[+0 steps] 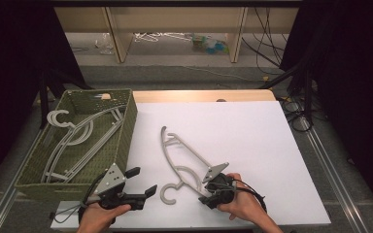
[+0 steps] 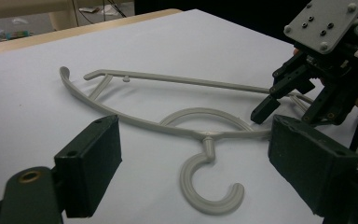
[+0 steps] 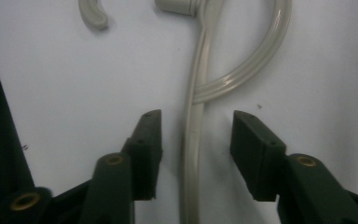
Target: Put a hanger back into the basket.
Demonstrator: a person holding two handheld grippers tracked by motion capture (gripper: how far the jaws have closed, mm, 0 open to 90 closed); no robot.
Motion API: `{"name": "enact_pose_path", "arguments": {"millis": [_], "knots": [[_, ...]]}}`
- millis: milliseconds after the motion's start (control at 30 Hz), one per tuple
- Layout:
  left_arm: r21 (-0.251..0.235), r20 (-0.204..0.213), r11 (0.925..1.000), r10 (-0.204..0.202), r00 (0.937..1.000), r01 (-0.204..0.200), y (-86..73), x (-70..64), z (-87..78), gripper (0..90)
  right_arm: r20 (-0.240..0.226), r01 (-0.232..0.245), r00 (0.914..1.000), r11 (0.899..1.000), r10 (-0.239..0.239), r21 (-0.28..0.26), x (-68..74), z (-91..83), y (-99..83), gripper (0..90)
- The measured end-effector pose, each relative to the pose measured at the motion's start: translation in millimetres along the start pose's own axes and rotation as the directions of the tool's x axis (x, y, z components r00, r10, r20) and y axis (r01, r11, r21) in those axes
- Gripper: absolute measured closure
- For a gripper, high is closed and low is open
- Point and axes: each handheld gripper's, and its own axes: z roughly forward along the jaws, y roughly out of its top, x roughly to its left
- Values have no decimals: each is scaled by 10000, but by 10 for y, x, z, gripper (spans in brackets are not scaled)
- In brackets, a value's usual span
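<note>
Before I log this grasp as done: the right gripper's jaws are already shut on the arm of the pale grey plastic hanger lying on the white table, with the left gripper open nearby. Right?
Not quite. The right gripper has its jaws open on either side of the pale grey plastic hanger's arm, with gaps on both sides, as the right gripper view shows. The hanger does lie on the white table, and the left gripper is open nearby.

A flat table (image 1: 252,145) with a white top and a light wooden edge at 12 o'clock. A grey plastic coat hanger (image 1: 182,160) lies flat near the middle. A green woven basket (image 1: 126,131) sits at 9 o'clock.
</note>
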Motion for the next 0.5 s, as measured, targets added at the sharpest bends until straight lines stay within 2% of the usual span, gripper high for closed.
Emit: {"name": "enact_pose_path", "arguments": {"millis": [67, 133, 267, 333, 400, 433, 500], "knots": [[95, -133, 10000, -1, 9999, 2, 5, -5, -12, 173, 169, 149, 9997, 9997, -152, 205, 7, 9, 31, 605], [36, -77, 10000, -8, 10000, 9, 2, 0, -6, 174, 258, 294, 9992, 9984, -307, 475, 19, 16, 73, 614], [39, -83, 10000, -20, 10000, 20, -2, 3, -3, 175, 271, 139, 9995, 9951, -166, 975, 26, 29, 145, 635], [55, -55, 9998, 179, 9998, -179, 2, 15, -4, 176, 278, 100, 9995, 9931, -133, 1168, 27, 38, 172, 649], [65, -74, 9998, 171, 9998, -171, 0, 15, -4, 178, 317, 197, 9992, 9915, -240, 1284, 33, 45, 193, 660], [58, -121, 10000, -19, 9999, 20, -6, 5, -2, 178, 305, 206, 9992, 9905, -250, 1362, 36, 42, 200, 664], [74, -129, 10000, 7, 9999, -6, -6, 9, -3, 179, 334, 251, 9990, 9888, -304, 1469, 31, 49, 216, 676]]}}
